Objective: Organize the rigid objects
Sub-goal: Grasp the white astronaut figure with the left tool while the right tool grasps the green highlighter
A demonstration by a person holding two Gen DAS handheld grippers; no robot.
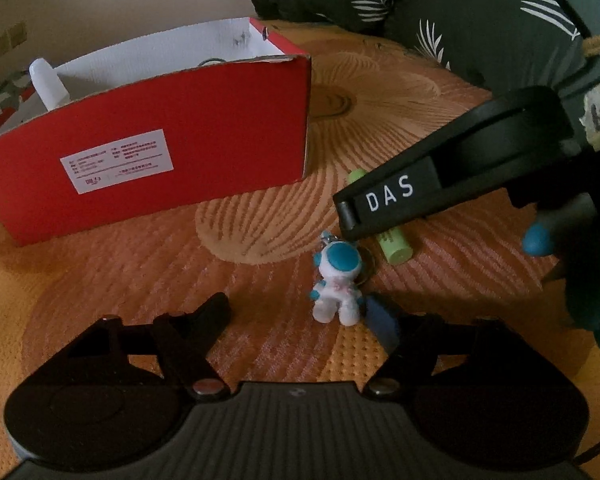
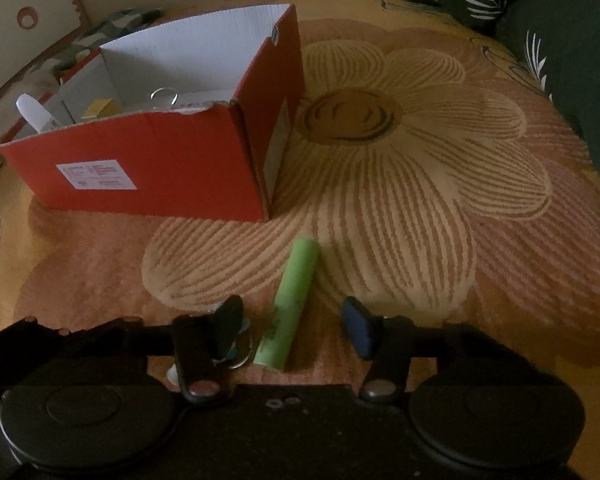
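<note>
Red box (image 2: pixel 148 172) is seen well beyond both fingertips. Green battery (image 2: pixel 290 304) is straddled by the half-parted right gripper (image 2: pixel 294 322), untouched. Astronaut figure (image 1: pixel 337 284) lies between the left gripper (image 1: pixel 304 316) fingers, moderately parted, unpressed.

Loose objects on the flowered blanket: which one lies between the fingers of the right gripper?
The light green cylindrical battery, lying between the right gripper fingers. The small white and blue astronaut keychain figure sits before the left gripper.
</note>
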